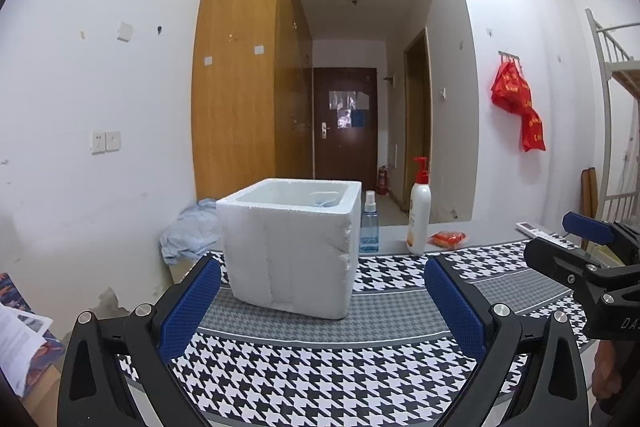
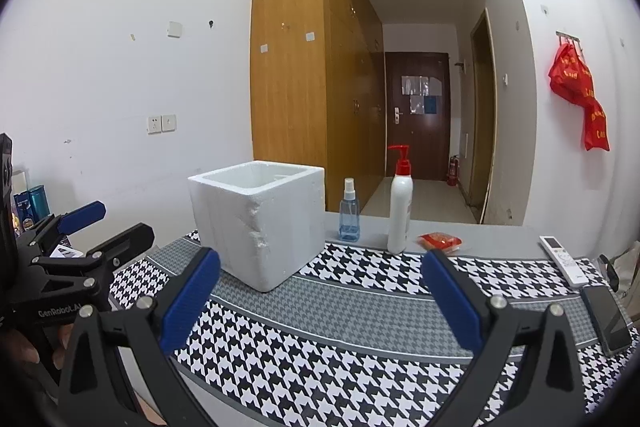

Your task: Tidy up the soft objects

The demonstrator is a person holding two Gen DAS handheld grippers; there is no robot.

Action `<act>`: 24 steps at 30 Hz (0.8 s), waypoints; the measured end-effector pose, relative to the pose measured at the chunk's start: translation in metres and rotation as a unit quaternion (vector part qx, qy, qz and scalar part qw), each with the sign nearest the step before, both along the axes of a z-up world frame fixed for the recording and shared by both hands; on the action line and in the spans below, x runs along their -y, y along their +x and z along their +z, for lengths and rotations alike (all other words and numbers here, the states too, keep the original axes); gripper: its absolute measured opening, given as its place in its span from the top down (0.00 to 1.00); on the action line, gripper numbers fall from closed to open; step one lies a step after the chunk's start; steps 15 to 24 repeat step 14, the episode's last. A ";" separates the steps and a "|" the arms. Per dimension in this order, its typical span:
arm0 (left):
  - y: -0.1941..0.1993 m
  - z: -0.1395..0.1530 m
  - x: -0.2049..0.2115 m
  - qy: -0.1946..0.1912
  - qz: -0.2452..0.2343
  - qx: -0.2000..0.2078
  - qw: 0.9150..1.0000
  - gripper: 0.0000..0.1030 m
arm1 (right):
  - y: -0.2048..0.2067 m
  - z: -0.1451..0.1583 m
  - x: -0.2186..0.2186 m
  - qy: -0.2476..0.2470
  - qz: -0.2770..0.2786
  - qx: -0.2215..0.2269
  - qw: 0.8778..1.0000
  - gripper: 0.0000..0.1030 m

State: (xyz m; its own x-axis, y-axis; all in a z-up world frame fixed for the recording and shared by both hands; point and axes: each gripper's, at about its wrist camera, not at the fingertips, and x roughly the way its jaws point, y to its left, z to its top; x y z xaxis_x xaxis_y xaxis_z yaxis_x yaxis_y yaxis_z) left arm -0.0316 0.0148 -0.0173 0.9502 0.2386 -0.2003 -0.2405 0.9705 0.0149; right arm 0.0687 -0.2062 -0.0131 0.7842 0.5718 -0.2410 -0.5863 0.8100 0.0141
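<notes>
Left gripper (image 1: 322,301) low in the frame, blue pads spread wide, nothing between them. Right gripper (image 2: 320,297) likewise spread and empty, hanging over the houndstooth cloth (image 2: 360,359) on the table (image 2: 500,233). Also seen from the left wrist view: the right gripper at the right edge of the frame, jaws apart; from the right wrist view, the left gripper at the left edge, open too.

White foam box (image 1: 288,247) sitting upright at centre of the left view, left of centre in the right view, open top, a glimpse of something pale blue inside, too little showing to tell what. Crumpled light-blue cloth (image 1: 190,231) heaped just left of the box, behind it, against the wall. Right of the box: clear blue spray bottle (image 2: 349,213), then white pump bottle (image 2: 400,203) with red pump, then small red packet (image 2: 439,241). Remote control (image 2: 564,261) and dark phone (image 2: 608,319) at far right of the right view.
</notes>
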 end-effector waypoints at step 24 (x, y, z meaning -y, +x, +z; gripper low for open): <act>0.001 -0.001 -0.005 -0.007 0.001 -0.002 1.000 0.01 | 0.002 0.002 0.003 0.003 0.005 -0.003 1.000 0.01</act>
